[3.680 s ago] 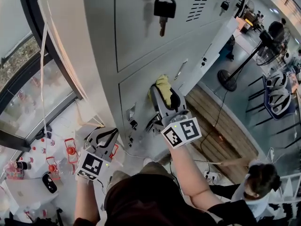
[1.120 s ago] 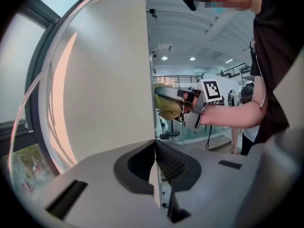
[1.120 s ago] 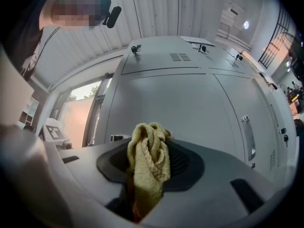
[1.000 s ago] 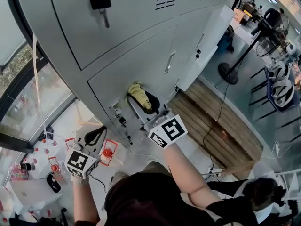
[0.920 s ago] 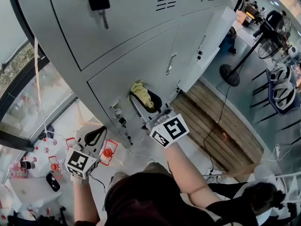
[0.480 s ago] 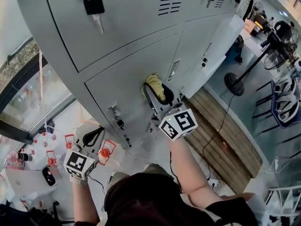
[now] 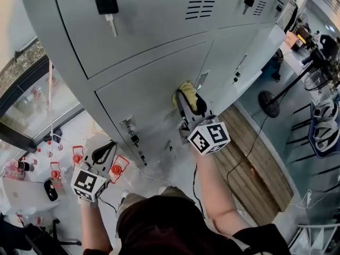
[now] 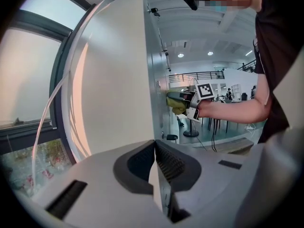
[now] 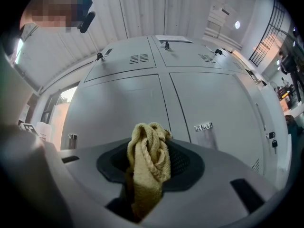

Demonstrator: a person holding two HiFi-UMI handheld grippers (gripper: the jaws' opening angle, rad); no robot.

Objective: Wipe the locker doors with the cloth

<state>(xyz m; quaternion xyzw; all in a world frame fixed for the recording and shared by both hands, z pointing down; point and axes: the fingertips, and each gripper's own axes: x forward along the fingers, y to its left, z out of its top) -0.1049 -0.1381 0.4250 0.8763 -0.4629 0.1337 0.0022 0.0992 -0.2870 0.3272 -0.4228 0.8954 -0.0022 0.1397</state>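
My right gripper [image 7: 189, 100] is shut on a bunched yellow cloth [image 7: 185, 87] and presses it against the lower grey locker door [image 7: 143, 94], close to that door's right edge. In the right gripper view the cloth [image 9: 147, 163] sticks up between the jaws, with the locker doors [image 9: 118, 108] straight ahead. Low at the left, away from the lockers, hangs my left gripper [image 7: 104, 154], shut with nothing in it. Its own view shows the pads [image 8: 164, 163] meeting, and beyond them the locker's side panel [image 8: 114, 80] and the cloth [image 8: 177, 104] on the door.
A black key [image 7: 106, 7] hangs from the upper door's lock. Red-capped bottles [image 7: 77, 157] stand on the floor by the window at the left. A wooden platform [image 7: 257, 150] and a fan stand [image 7: 271, 102] lie to the right of the lockers.
My right gripper has slid the cloth to the right across the lower door, up to its right edge. The left gripper has stayed low and shut.
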